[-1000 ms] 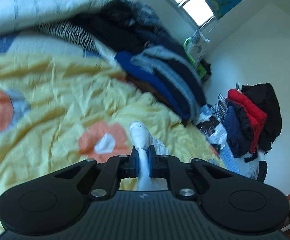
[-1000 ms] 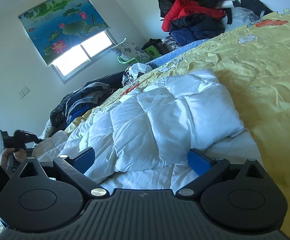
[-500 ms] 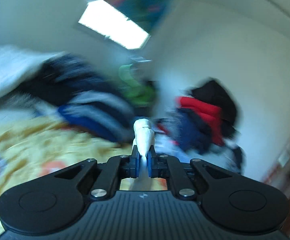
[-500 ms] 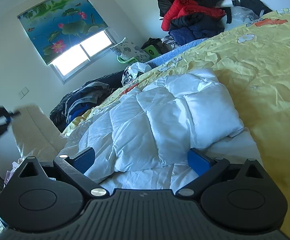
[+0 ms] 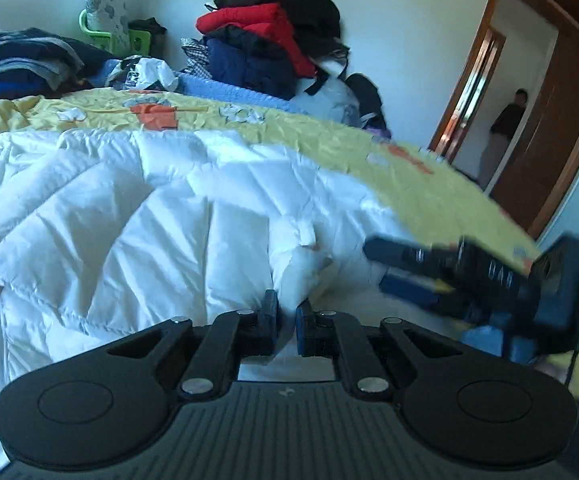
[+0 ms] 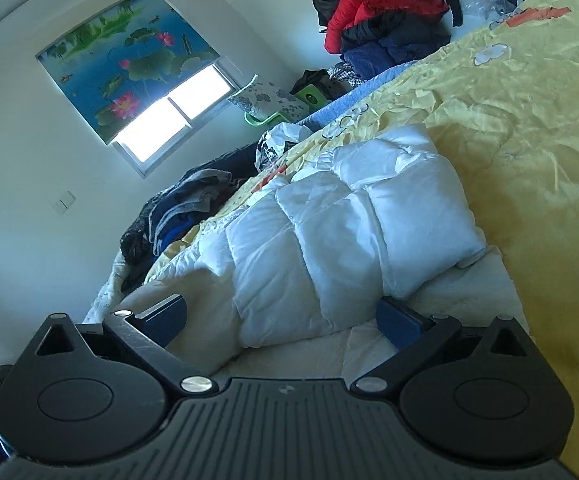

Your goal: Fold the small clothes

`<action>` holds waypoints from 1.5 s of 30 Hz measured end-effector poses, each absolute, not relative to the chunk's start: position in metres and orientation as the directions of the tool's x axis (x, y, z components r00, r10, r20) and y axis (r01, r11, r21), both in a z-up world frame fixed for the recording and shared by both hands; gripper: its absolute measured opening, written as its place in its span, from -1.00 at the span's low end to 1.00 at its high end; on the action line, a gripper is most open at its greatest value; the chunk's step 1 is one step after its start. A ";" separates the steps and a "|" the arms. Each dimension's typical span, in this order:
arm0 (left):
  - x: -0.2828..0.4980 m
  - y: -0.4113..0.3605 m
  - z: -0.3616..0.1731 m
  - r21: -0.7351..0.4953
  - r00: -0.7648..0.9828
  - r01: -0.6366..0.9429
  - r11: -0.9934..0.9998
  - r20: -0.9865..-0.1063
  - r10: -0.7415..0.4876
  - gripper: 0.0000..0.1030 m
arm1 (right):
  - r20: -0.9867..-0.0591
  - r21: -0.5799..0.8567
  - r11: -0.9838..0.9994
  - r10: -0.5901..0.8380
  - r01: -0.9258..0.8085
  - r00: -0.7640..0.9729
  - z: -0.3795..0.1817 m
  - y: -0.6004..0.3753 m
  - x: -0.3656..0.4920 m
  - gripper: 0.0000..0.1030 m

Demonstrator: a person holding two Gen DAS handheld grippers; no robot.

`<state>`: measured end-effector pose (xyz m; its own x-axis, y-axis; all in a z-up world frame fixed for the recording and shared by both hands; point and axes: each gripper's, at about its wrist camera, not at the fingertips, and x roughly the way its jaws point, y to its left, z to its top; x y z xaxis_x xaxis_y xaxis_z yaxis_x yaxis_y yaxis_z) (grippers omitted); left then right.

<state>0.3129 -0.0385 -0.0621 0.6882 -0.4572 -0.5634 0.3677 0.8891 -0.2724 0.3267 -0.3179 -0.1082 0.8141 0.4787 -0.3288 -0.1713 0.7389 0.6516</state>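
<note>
A white quilted puffer jacket [image 5: 137,208] lies on the yellow bedspread [image 5: 329,140]; it also shows in the right wrist view [image 6: 353,224]. My left gripper [image 5: 287,316] is shut on a pinched fold of the white jacket at its near edge. My right gripper [image 6: 285,320] is open, its blue pads either side of the jacket's near part, low over the fabric. The right gripper also shows in the left wrist view [image 5: 469,276], just right of the jacket.
A heap of red, navy and black clothes [image 5: 273,36] stands beyond the bed. Dark folded clothes [image 5: 21,64] lie at the bed's far left. A green chair [image 5: 101,36] stands by the window. An open doorway [image 5: 505,120] with a person is at right.
My left gripper, still shut on the white fabric, has swung from out over the bed across to the jacket beside the right gripper. The right gripper has stayed put and open.
</note>
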 end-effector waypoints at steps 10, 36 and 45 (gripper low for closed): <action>0.243 0.005 -0.034 -0.394 0.769 0.324 0.860 -0.420 -0.482 0.80 | -0.431 0.579 0.801 0.460 -0.153 0.776 -0.097 -0.306 0.330 0.98; 0.215 0.087 -0.059 -0.486 0.805 0.063 0.872 -0.492 -0.332 0.80 | -0.380 0.894 0.448 0.741 0.014 0.553 -0.087 -0.237 0.349 -0.14; 0.248 0.075 -0.050 -0.344 0.845 0.098 0.934 -0.466 -0.260 0.80 | -0.326 0.885 0.457 0.751 -0.095 0.574 -0.053 -0.226 0.359 -0.65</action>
